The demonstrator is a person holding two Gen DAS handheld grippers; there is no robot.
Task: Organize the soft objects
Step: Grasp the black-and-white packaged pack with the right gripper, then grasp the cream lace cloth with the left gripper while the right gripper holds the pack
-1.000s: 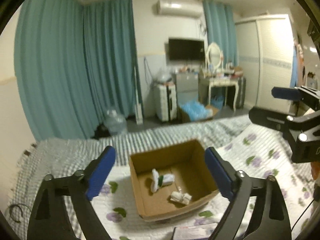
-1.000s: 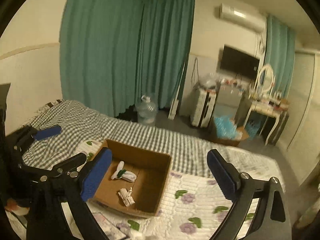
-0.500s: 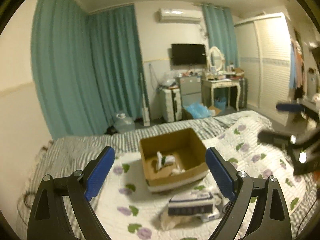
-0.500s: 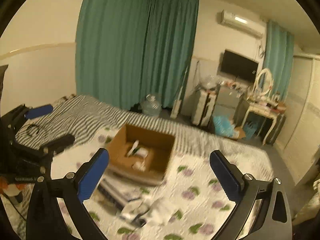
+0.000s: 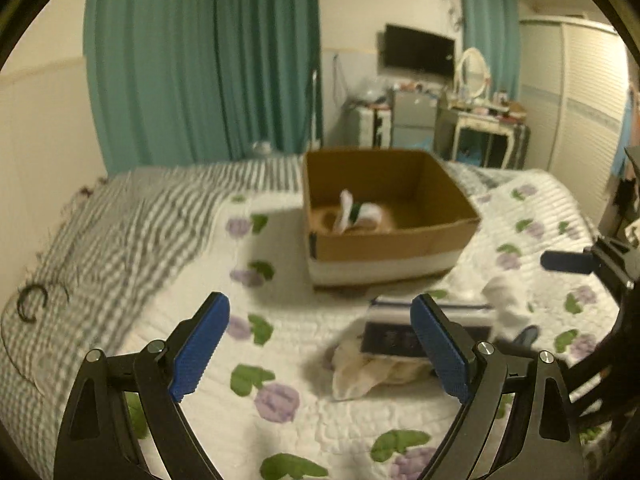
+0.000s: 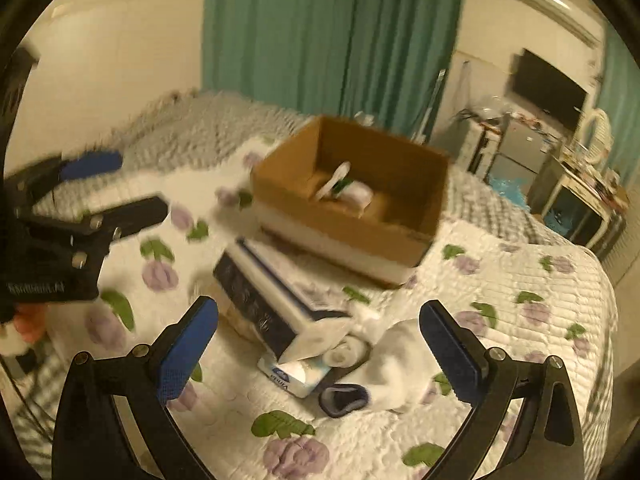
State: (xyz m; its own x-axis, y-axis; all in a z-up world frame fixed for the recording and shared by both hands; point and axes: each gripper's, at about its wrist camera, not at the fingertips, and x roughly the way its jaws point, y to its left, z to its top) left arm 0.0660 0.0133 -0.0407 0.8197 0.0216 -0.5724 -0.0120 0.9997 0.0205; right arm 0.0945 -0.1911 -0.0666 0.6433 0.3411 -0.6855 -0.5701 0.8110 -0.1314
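The bed [image 5: 360, 400], under a flowered quilt, carries all the items. A cardboard box [image 6: 352, 216] sits on it and holds a rolled white sock [image 5: 356, 214]. In front of the box, touching or nearly so, lies a dark book [image 6: 264, 300], tilted on a small packet [image 6: 294, 376]. Just right of the book lies a loose pile of white socks [image 6: 396, 356]; blur hides how many there are. The left gripper [image 5: 320, 352] and the right gripper [image 6: 316, 352] are both spread wide, holding nothing, above the quilt near the book.
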